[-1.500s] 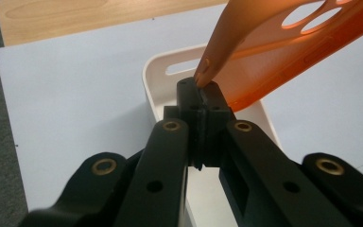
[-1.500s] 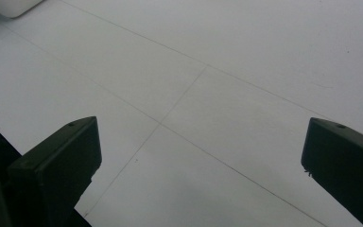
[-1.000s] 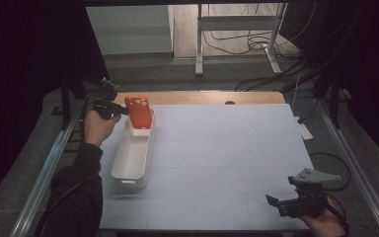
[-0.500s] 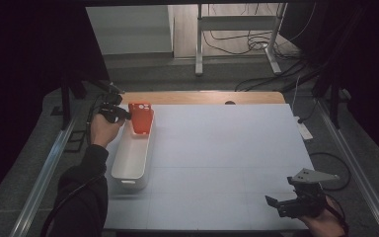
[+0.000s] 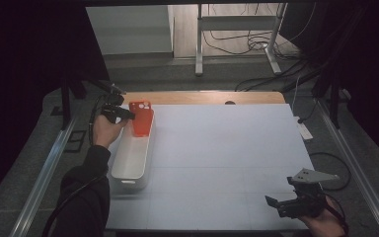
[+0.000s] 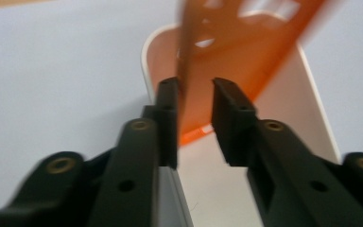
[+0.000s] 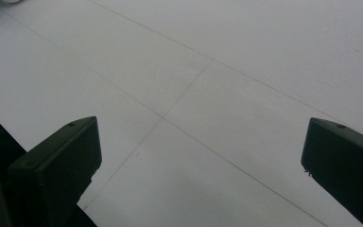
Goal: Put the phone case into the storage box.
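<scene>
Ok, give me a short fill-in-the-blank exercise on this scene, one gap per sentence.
1. The orange phone case stands at the far end of the white ____.
2. The colour of the phone case is ____.
3. The left tool has the case's edge between its jaws, which have just been ____.
4. The right tool hovers with its jaws ____.

Missing words: bin; orange; opening; open
</scene>
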